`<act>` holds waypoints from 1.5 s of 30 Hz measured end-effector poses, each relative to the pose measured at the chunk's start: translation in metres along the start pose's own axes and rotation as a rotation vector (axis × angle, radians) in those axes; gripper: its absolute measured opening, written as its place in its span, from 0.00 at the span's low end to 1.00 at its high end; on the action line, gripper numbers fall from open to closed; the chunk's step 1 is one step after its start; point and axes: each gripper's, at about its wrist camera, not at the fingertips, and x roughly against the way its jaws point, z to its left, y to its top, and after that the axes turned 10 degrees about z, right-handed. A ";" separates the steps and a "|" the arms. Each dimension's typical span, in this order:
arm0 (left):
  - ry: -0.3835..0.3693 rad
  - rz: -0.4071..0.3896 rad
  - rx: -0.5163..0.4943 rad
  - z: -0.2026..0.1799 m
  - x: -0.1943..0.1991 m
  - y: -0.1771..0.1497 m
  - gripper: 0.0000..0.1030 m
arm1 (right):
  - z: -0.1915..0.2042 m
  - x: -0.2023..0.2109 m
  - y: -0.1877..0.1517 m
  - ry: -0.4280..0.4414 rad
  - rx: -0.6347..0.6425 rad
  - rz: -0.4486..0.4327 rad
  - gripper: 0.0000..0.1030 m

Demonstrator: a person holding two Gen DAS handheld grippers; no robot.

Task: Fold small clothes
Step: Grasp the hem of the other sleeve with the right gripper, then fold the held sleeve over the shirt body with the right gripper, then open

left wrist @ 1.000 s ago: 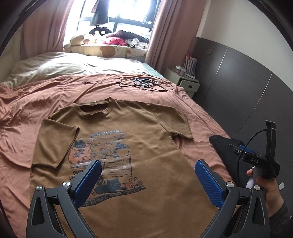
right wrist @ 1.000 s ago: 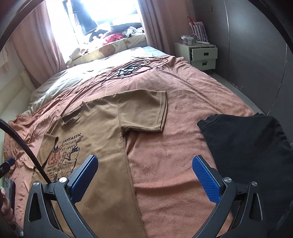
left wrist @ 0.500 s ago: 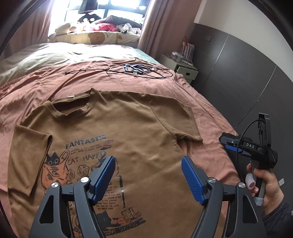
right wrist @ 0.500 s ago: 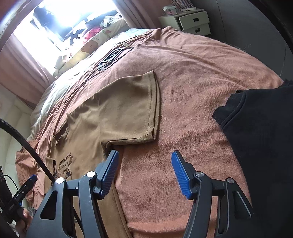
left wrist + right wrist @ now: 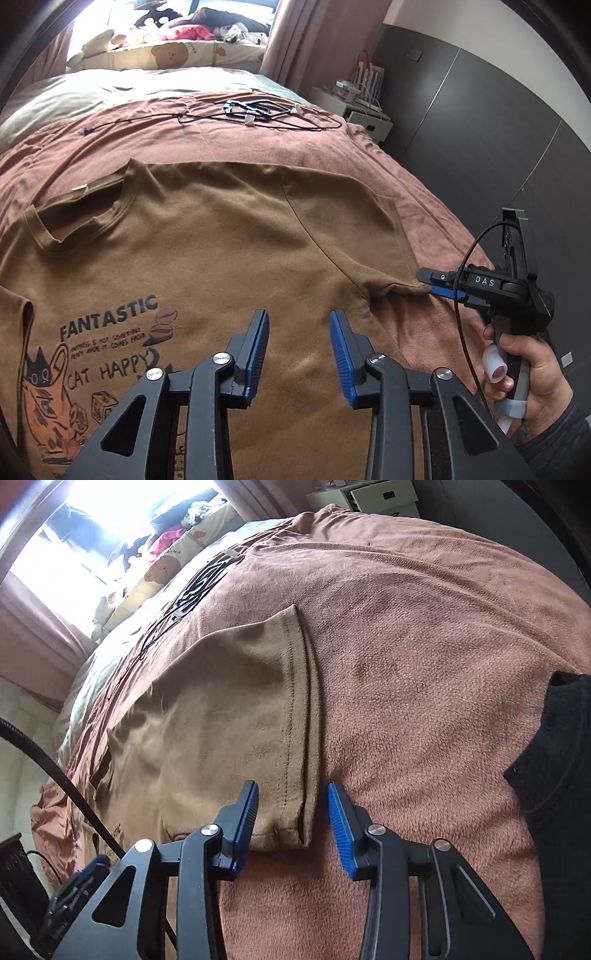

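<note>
T-shirt (image 5: 229, 258), soft, light and limp, is lying flat while the half-closing right gripper (image 5: 291, 812) is straddling its sleeve hem (image 5: 301, 746), the best hold, and the left gripper (image 5: 297, 343), narrowing too, is holding nothing.

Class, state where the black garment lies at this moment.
In the right wrist view, the black garment lies at the right edge of the picture on the pinkish-brown blanket, apart from the brown T-shirt's sleeve to its left.

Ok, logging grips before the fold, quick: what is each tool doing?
Left tool: open, jaws just narrowing above the shirt, nothing between them.
Right tool: open, narrowing around the sleeve corner.
</note>
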 end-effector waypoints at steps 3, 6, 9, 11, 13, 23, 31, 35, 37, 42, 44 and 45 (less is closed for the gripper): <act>-0.007 0.043 -0.016 0.001 -0.020 -0.002 0.26 | -0.004 -0.005 0.006 0.032 -0.012 0.021 0.10; 0.005 0.061 -0.028 0.000 -0.032 -0.005 0.26 | -0.001 -0.001 0.010 0.011 0.017 0.008 0.01; 0.005 0.072 -0.035 -0.001 -0.040 -0.005 0.26 | 0.012 0.010 0.009 0.021 0.055 -0.026 0.01; 0.007 0.074 -0.043 -0.003 -0.043 -0.004 0.26 | 0.022 0.021 0.008 0.027 0.086 -0.049 0.00; 0.002 0.069 -0.046 -0.006 -0.045 0.000 0.25 | 0.033 0.032 0.007 0.029 0.116 -0.068 0.00; -0.060 0.061 -0.011 -0.019 -0.060 0.014 0.25 | 0.085 0.068 -0.008 0.114 0.237 -0.104 0.00; -0.090 0.078 0.029 -0.022 -0.072 0.018 0.25 | 0.108 0.062 -0.013 0.166 0.271 -0.080 0.00; -0.110 0.090 0.065 -0.023 -0.082 0.022 0.25 | 0.114 0.056 -0.010 0.194 0.267 -0.065 0.00; -0.129 0.103 0.082 -0.025 -0.088 0.021 0.25 | 0.112 0.054 -0.010 0.207 0.263 -0.062 0.00; -0.136 0.109 0.073 -0.025 -0.082 0.017 0.25 | 0.106 0.042 -0.010 0.227 0.249 -0.044 0.00; -0.118 0.108 0.070 -0.020 -0.075 0.016 0.25 | 0.106 0.037 -0.012 0.236 0.242 -0.034 0.00; -0.100 0.106 0.067 -0.017 -0.071 0.016 0.25 | 0.108 0.035 -0.014 0.241 0.239 -0.029 0.00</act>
